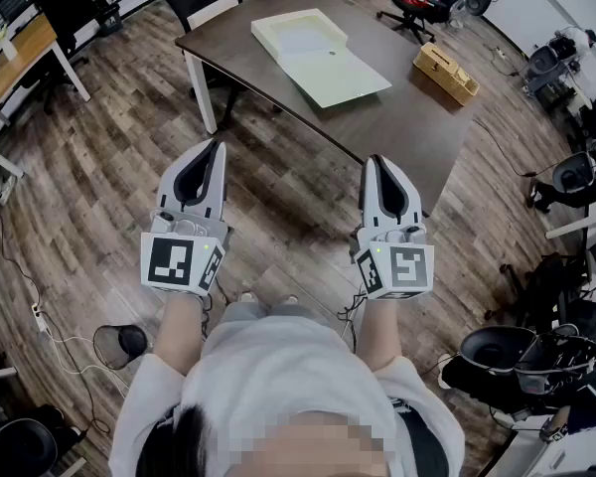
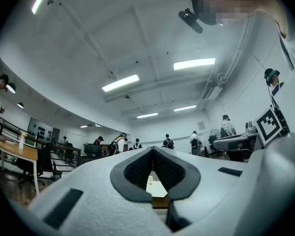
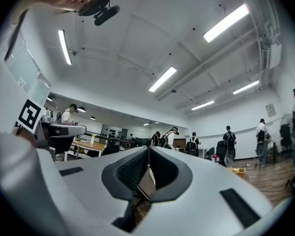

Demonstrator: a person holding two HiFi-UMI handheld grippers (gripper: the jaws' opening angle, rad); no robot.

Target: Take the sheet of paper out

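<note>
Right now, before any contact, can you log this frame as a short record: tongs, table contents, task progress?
left tongs: shut, empty, in the air short of the table
right tongs: shut, empty, also short of the table
table: dark top, holding a pale open folder and a wooden box
task progress: not begun, folder untouched

Stands short of the bench (image 1: 407,127) with left forearm (image 1: 177,328) and right forearm (image 1: 379,334) stretched forward. Holds the left gripper (image 1: 217,149) and the right gripper (image 1: 375,161) side by side, well apart, roughly level and aimed at the bench — marker cubes (image 1: 182,259) toward the body. Presses the left fingers (image 2: 135,170) tip to tip, nothing between them; shuts the right pair the same way — empty.
</note>
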